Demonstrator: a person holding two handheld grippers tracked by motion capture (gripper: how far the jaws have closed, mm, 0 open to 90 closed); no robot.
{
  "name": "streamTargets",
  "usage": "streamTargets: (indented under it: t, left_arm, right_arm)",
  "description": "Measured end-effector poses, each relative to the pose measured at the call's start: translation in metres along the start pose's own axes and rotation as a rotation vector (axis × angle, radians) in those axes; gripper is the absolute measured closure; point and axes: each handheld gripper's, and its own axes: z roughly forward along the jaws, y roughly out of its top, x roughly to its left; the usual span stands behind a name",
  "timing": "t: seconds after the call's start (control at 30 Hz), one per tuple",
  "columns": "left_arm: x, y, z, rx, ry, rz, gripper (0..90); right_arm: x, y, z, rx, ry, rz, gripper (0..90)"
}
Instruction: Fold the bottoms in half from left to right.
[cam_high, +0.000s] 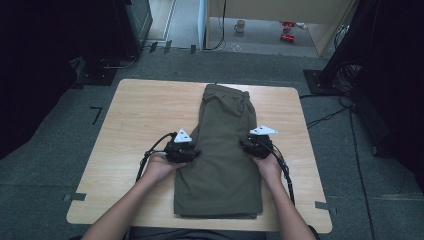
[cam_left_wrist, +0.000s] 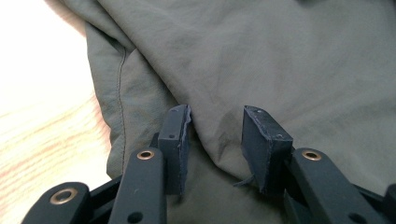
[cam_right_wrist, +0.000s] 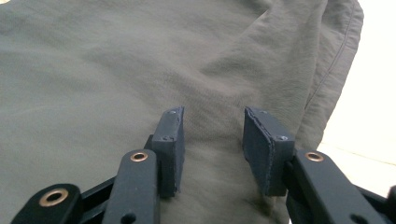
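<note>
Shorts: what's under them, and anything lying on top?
The olive shorts lie folded lengthwise on the wooden table, whose top shows all round them. The left gripper and right gripper sit at their two edges. Anything beneath the fabric is covered.

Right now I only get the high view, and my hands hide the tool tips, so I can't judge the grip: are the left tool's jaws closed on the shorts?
Observer: No. In the left gripper view the left tool has its jaws apart, with a low ridge of the shorts between them.
Operator: And the right one?
Observer: The right tool also has its jaws apart, over smooth cloth, nothing pinched.
Operator: How near the edge is it?
Observer: In the right gripper view the stitched hem runs just right of its jaws, with bare table beyond.
</note>
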Motion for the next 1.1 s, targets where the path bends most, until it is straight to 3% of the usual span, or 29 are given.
streamTargets:
  t: [0.2,0.37,0.77,1.1]
  left_arm:
    - [0.000,-0.005,-0.007,0.008,0.003,-0.015,61.5]
    - [-0.002,-0.009,-0.013,0.025,0.022,0.002,59.3]
    - [-0.010,-0.021,-0.028,0.057,0.031,0.008,47.3]
    - [-0.015,-0.033,-0.045,0.076,0.015,-0.024,42.3]
  right_arm:
    - [0.009,0.001,0.001,0.002,0.014,-0.010,55.4]
    - [0.017,0.001,0.002,0.003,0.031,-0.024,53.2]
    - [0.034,0.002,0.004,0.013,0.066,-0.053,45.6]
    - [0.052,-0.001,0.001,0.019,0.098,-0.084,42.0]
